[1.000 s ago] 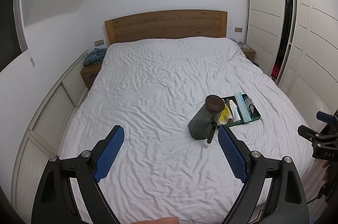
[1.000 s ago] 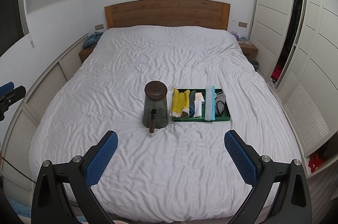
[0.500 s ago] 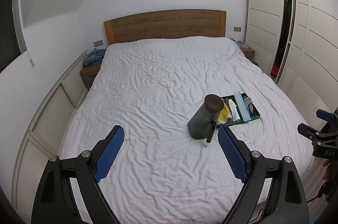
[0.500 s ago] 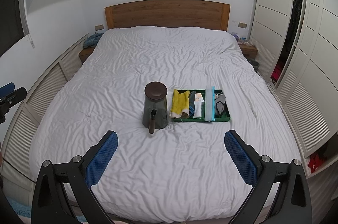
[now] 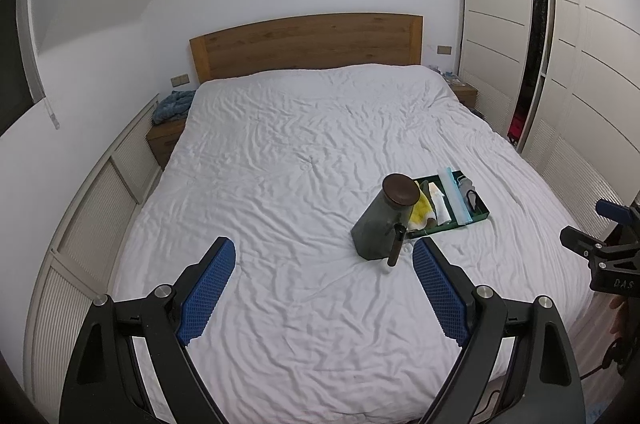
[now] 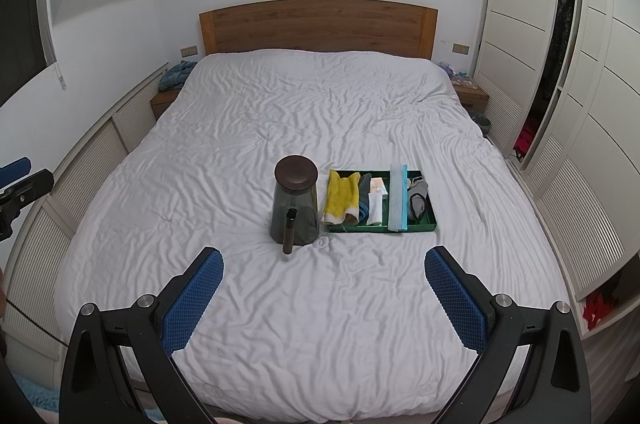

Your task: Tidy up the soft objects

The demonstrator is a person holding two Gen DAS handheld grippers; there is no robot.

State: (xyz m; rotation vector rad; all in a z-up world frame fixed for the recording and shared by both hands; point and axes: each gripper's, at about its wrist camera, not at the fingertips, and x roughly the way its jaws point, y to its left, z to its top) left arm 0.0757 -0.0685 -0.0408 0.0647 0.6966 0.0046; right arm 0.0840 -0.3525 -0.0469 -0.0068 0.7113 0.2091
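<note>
White bed carries a dark jar beside a green tray (cloths inside); both tongs spread, empty.

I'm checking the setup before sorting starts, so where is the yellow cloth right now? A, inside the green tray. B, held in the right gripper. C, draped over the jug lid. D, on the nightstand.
A: the yellow cloth lies in the green tray at its end nearest the jug; the right gripper is open and empty.
</note>
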